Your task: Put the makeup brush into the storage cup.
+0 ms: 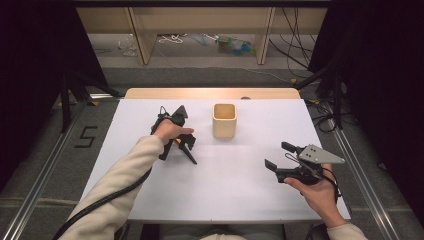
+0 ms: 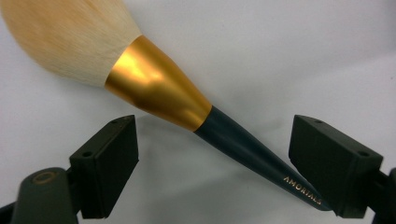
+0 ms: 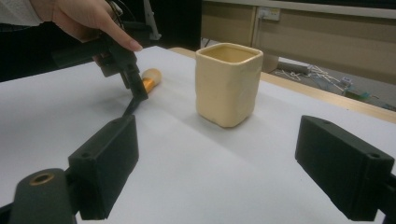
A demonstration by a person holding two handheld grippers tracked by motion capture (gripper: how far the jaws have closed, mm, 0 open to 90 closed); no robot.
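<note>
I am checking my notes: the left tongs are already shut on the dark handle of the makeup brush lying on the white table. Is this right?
Not quite. In the left gripper view the left tongs are open: both jaws stand apart on either side of the makeup brush, not clamping its dark handle. The rest holds: the brush lies on the white table.

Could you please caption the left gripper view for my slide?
Open left gripper straddling a makeup brush lying on the white table.

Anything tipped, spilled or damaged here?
Nothing stands out. The cup stands upright on the table, and the makeup brush lies flat between the open jaws of the left claw, looking intact.
</note>
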